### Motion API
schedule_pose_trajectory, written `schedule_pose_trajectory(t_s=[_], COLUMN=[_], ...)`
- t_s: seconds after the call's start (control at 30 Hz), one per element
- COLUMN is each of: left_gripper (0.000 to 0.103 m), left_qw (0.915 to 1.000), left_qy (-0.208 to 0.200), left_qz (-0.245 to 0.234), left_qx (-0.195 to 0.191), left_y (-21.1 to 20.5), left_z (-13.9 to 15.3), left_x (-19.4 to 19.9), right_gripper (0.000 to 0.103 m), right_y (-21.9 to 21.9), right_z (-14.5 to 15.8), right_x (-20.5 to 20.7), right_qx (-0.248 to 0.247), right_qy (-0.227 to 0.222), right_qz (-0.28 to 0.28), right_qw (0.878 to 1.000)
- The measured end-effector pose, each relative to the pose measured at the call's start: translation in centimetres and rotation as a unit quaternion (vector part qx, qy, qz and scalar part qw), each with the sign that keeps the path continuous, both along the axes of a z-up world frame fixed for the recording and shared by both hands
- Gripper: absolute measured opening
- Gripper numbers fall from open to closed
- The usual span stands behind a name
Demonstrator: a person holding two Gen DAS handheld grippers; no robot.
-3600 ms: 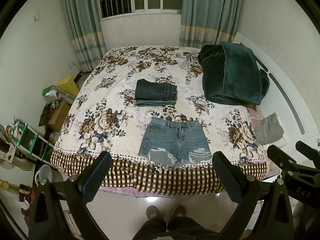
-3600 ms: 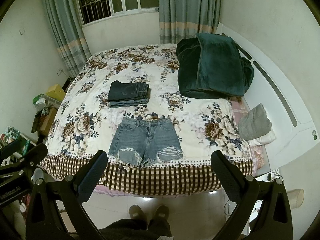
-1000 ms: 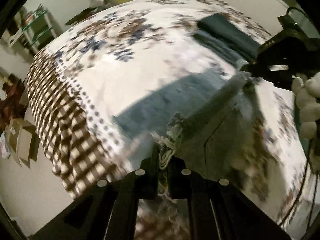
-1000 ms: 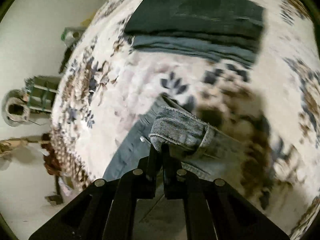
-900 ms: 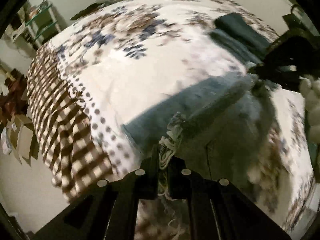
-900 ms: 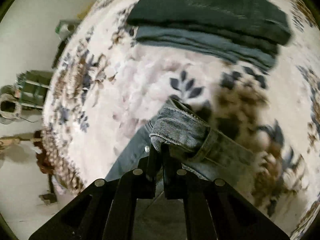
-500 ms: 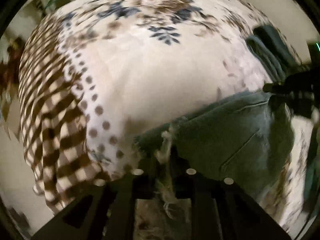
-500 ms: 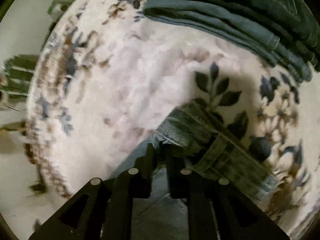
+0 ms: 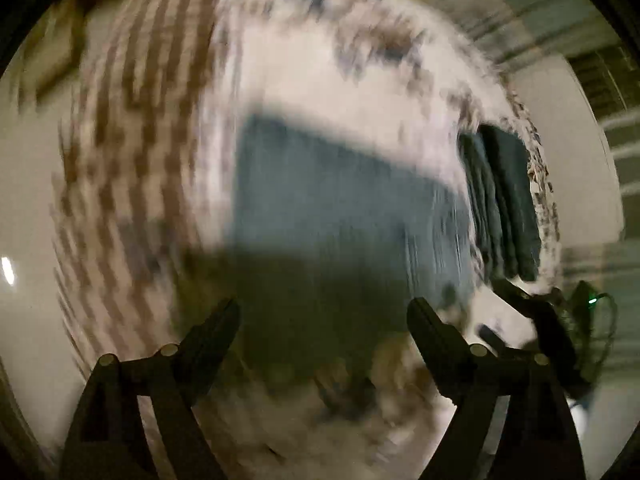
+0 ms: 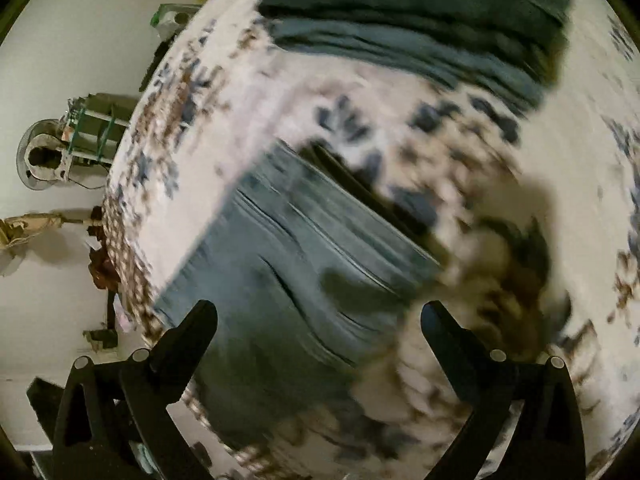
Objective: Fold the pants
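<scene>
The blue denim shorts (image 9: 340, 208) lie folded in half on the floral bedspread (image 9: 320, 80), blurred by motion; they also show in the right wrist view (image 10: 288, 264). My left gripper (image 9: 324, 320) is open and empty just above the shorts. My right gripper (image 10: 320, 320) is open and empty above the shorts' waistband end. The right gripper's body (image 9: 552, 332) shows at the right edge of the left wrist view.
A stack of folded dark jeans (image 10: 420, 28) lies on the bed just beyond the shorts, also in the left wrist view (image 9: 504, 200). The brown checked bed skirt (image 9: 128, 160) marks the bed's edge. A shelf with clutter (image 10: 92, 132) stands on the floor beside the bed.
Both grippers have opened and let go of the shorts, which now lie folded in half on the bed. Both grippers have pulled back and up.
</scene>
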State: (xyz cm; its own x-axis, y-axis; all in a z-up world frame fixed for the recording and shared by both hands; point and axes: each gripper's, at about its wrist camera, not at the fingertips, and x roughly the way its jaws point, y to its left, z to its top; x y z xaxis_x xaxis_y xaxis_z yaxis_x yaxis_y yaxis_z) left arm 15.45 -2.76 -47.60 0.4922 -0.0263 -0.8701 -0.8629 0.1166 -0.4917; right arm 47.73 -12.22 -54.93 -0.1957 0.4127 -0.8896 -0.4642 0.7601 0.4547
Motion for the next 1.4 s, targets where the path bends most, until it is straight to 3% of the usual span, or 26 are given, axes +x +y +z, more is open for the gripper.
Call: schedule_pose_trajectory(t_s=[0.1, 0.2, 0.3, 0.37, 0.4, 0.43, 0.47, 0.5, 0.57, 0.63, 0.73, 0.9, 1.03, 1.07, 1.1, 1.13, 1.27, 1.4], left_gripper=[0.085, 0.083, 0.082, 0.07, 0.059, 0.042, 0.037, 0.033, 0.029, 0.028, 0.028, 0.028, 0.032, 0.032, 0.037, 0.04, 0.052, 0.059], left_qw=[0.9945, 0.9829, 0.9688, 0.9549, 0.9474, 0.9452, 0.9448, 0.9467, 0.9542, 0.9618, 0.9759, 0.9892, 0.9945, 0.994, 0.9929, 0.9891, 0.9751, 0.9765], left_qy=[-0.006, -0.01, -0.021, -0.026, -0.031, -0.028, -0.029, -0.03, -0.03, -0.036, -0.047, -0.048, -0.042, -0.047, -0.053, -0.077, -0.139, -0.131], left_qz=[0.034, 0.107, 0.18, 0.237, 0.263, 0.273, 0.282, 0.28, 0.263, 0.24, 0.193, 0.122, 0.082, 0.084, 0.09, 0.104, 0.153, 0.157], left_qx=[-0.099, -0.15, -0.169, -0.177, -0.18, -0.177, -0.165, -0.157, -0.14, -0.126, -0.09, -0.066, -0.049, -0.051, -0.057, -0.071, -0.08, -0.069], left_y=[-3.3, -3.2, -2.2, -1.5, -1.4, -1.3, -1.0, -0.7, -0.3, 0.4, 1.3, 2.3, 2.2, 2.3, 2.2, 2.7, 3.6, 3.8], left_z=[-5.5, -9.8, -11.8, -12.2, -12.1, -11.9, -11.4, -11.0, -10.2, -9.4, -7.6, -6.3, -8.2, -9.0, -9.9, -11.6, -13.7, -13.5], left_x=[1.2, 1.0, 0.0, -1.1, -1.6, -1.7, -1.9, -1.8, -1.6, -1.6, -2.6, -4.7, -7.1, -7.2, -7.4, -7.8, -8.3, -7.6], right_gripper=[0.103, 0.103, 0.103, 0.102, 0.099, 0.089, 0.08, 0.061, 0.056, 0.044, 0.038, 0.037, 0.037, 0.039, 0.045, 0.054, 0.064, 0.075], right_y=[-2.8, -4.3, -4.2, -3.8, -3.7, -3.6, -3.5, -3.5, -3.4, -4.0, -5.3, -8.7, -12.0, -12.4, -13.4, -13.4, -14.9, -14.8], right_z=[-2.6, -5.5, -7.9, -9.2, -10.0, -10.7, -11.1, -11.5, -11.8, -11.1, -9.8, -7.3, -7.1, -7.4, -9.3, -9.3, -12.4, -13.4], right_x=[0.2, 0.5, 0.9, 1.3, 1.5, 1.7, 1.9, 2.0, 1.8, 1.2, 0.0, -4.0, -8.4, -9.2, -10.5, -10.5, -10.8, -10.7], right_qx=[0.0, 0.015, 0.044, 0.06, 0.069, 0.078, 0.086, 0.097, 0.1, 0.106, 0.122, 0.134, 0.12, 0.116, 0.112, 0.112, 0.136, 0.168], right_qy=[0.021, 0.057, 0.09, 0.104, 0.112, 0.119, 0.121, 0.121, 0.113, 0.093, 0.09, 0.098, 0.124, 0.127, 0.147, 0.147, 0.166, 0.165], right_qz=[-0.009, -0.02, -0.028, -0.034, -0.044, -0.054, -0.062, -0.073, -0.089, -0.105, -0.125, -0.148, -0.159, -0.155, -0.152, -0.152, -0.165, -0.163], right_qw=[1.0, 0.998, 0.995, 0.992, 0.99, 0.988, 0.987, 0.985, 0.985, 0.985, 0.981, 0.975, 0.972, 0.973, 0.971, 0.971, 0.963, 0.958])
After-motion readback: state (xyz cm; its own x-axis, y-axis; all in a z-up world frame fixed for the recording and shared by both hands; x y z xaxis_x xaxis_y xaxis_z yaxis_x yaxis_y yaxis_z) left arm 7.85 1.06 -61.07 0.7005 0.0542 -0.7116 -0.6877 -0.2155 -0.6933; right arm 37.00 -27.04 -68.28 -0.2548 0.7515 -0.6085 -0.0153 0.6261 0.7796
